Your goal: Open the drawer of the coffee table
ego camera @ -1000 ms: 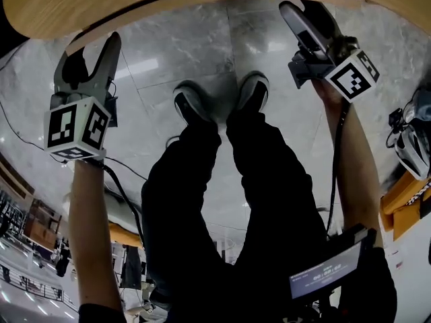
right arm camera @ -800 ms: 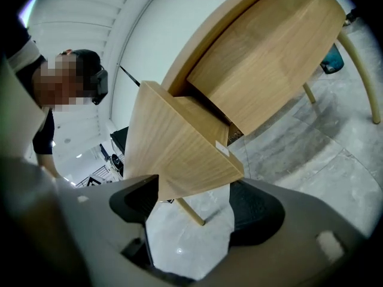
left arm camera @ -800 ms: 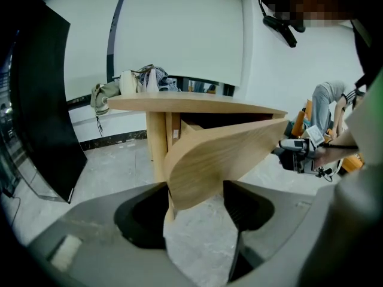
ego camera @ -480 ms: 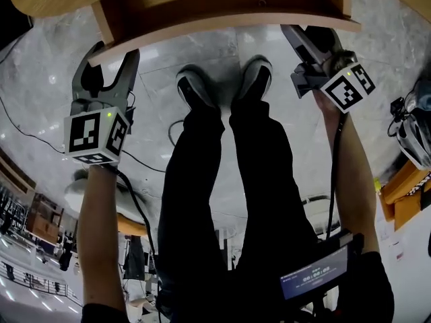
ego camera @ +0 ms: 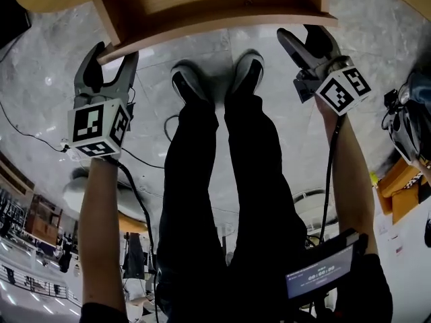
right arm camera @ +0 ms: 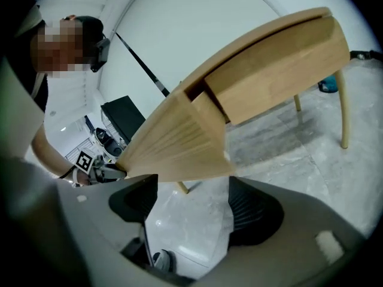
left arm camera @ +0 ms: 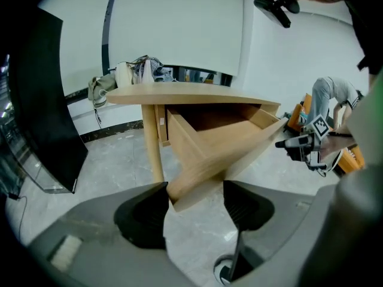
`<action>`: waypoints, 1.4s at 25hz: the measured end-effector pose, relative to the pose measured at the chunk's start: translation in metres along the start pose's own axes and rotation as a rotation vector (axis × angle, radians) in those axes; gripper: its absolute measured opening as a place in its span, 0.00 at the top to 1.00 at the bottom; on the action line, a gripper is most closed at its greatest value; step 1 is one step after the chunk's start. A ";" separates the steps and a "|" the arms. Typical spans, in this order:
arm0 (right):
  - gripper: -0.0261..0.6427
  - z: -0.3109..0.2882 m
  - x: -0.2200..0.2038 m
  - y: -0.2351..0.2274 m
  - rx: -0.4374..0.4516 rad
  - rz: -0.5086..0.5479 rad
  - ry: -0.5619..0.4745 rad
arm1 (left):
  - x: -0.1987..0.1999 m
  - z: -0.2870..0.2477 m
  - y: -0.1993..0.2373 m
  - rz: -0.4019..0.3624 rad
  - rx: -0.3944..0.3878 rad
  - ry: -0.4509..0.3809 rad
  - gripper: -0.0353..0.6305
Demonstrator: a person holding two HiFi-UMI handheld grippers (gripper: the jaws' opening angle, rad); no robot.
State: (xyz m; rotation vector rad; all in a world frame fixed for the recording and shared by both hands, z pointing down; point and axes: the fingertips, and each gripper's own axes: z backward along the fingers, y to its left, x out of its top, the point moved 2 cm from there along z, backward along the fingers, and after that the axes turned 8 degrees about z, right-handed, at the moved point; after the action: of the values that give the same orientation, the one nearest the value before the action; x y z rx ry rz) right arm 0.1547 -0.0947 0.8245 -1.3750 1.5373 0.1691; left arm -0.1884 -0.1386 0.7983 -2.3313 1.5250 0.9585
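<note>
Drawer [left arm camera: 210, 141]: light wood, pulled well out from under the top of the coffee table [left arm camera: 179, 93], inside exposed. Front panel faces the person.
Left gripper [left arm camera: 194, 211]: jaws spread apart, the drawer's near corner showing at their gap; contact not discernible.
Right gripper [right arm camera: 192, 203]: jaws spread apart, nothing clamped, just below the drawer's front edge.
Shoes [ego camera: 186, 89]: on grey marble floor [ego camera: 40, 106], between both grippers.

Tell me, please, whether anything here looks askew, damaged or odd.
Nothing stands out: the drawer is pulled out of the coffee table with no visible damage, and the left gripper and right gripper are open.
</note>
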 end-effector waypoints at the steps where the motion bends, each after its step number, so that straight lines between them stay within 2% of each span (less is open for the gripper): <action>1: 0.40 0.008 0.005 -0.006 -0.020 0.010 0.007 | 0.000 0.000 -0.001 0.005 0.005 0.008 0.50; 7: 0.40 0.029 0.030 -0.011 -0.028 0.114 0.069 | -0.007 0.005 0.001 0.072 0.032 0.059 0.50; 13: 0.45 0.014 0.048 0.005 -0.049 0.242 0.098 | -0.008 0.011 -0.006 0.049 0.013 0.098 0.50; 18: 0.44 0.015 0.048 0.011 -0.065 0.280 0.114 | -0.005 0.013 -0.009 0.019 0.009 0.105 0.50; 21: 0.46 0.016 0.054 0.014 -0.064 0.264 0.100 | 0.002 0.018 -0.006 0.037 0.008 0.076 0.50; 27: 0.47 0.019 0.054 0.018 -0.094 0.215 0.083 | -0.001 0.022 -0.007 0.097 0.014 0.076 0.50; 35: 0.46 0.030 0.023 0.024 -0.093 0.221 0.154 | -0.030 0.026 -0.015 0.132 0.018 0.130 0.50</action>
State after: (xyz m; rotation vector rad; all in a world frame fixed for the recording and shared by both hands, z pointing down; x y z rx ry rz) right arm 0.1563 -0.0816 0.7819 -1.3128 1.8303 0.2790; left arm -0.1937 -0.0972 0.7941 -2.3466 1.7487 0.8312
